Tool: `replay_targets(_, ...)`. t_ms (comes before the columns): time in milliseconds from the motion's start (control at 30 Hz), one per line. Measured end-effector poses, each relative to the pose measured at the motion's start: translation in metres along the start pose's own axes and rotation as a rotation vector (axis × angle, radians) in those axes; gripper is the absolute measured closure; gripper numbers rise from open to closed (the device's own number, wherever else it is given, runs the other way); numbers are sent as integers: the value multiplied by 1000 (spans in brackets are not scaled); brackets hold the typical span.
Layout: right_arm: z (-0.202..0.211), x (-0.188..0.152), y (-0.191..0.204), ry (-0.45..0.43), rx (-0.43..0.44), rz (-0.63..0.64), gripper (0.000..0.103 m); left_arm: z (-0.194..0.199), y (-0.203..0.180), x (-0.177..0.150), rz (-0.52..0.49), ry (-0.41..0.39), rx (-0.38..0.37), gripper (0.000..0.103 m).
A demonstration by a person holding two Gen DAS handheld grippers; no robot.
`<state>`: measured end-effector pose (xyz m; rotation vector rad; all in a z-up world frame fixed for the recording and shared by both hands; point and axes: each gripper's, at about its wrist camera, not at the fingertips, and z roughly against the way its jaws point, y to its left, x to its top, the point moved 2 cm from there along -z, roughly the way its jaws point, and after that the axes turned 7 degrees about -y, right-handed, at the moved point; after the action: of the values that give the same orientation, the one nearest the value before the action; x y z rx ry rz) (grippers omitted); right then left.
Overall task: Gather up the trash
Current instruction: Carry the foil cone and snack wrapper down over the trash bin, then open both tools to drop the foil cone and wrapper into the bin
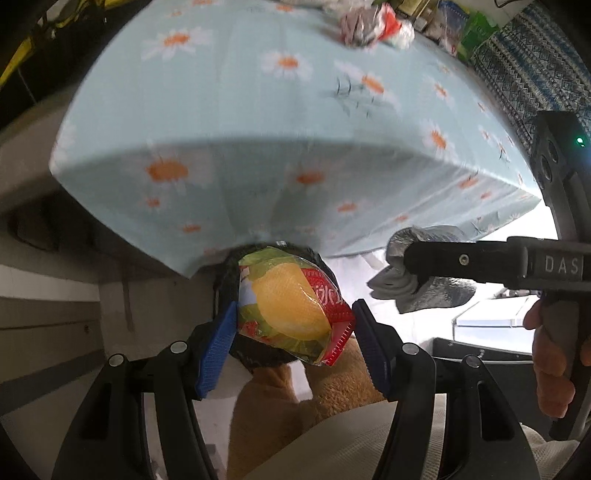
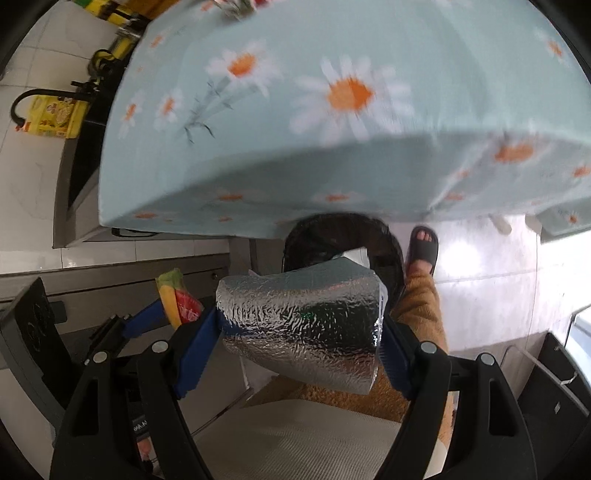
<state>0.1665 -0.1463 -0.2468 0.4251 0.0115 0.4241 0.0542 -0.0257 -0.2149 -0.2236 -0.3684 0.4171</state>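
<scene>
Left wrist view shows the left gripper (image 1: 293, 332) pinching a yellow and red snack bag (image 1: 291, 312) between its blue pads (image 1: 218, 350), right over a dark bin (image 1: 317, 258) that sits on the floor under the near edge of the table (image 1: 258, 110). Over on the right side of that view, the right gripper (image 1: 417, 264) holds a shiny silver wrapper (image 1: 424, 295). Right wrist view shows the right gripper's pads pressed on both sides of that wrapper, with the bin just beyond it and half hidden by the table's hanging cloth. A foot in a dark sandal (image 2: 423, 245) stands just to the right of the bin. More trash (image 1: 369, 22) waits at the far end of the table. I think things could go wrong now because the bin's mouth is small and partly under the cloth. If the fingers let go too soon, the snack bag may fall on the floor or on the person's leg. The wrapper is big and light, so it might catch on the bin's rim or float aside. The two grippers are near each other, so they might bump. A gripper might also snag the cloth and tug it.
</scene>
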Motion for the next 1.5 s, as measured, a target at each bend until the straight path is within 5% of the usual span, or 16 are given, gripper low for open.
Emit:
replay_targets(700, -56, -2, -18, 65, -2, -102, 24, -55, 16, -21, 20, 138, 30, 41)
replay_targets(867, -59, -3, -17, 70, -4, -105, 15, -61, 16, -25, 7, 161, 48, 28)
replay_targets(1500, -40, -1, -14, 46, 2, -110, 14, -45, 21, -19, 38, 131, 52, 28)
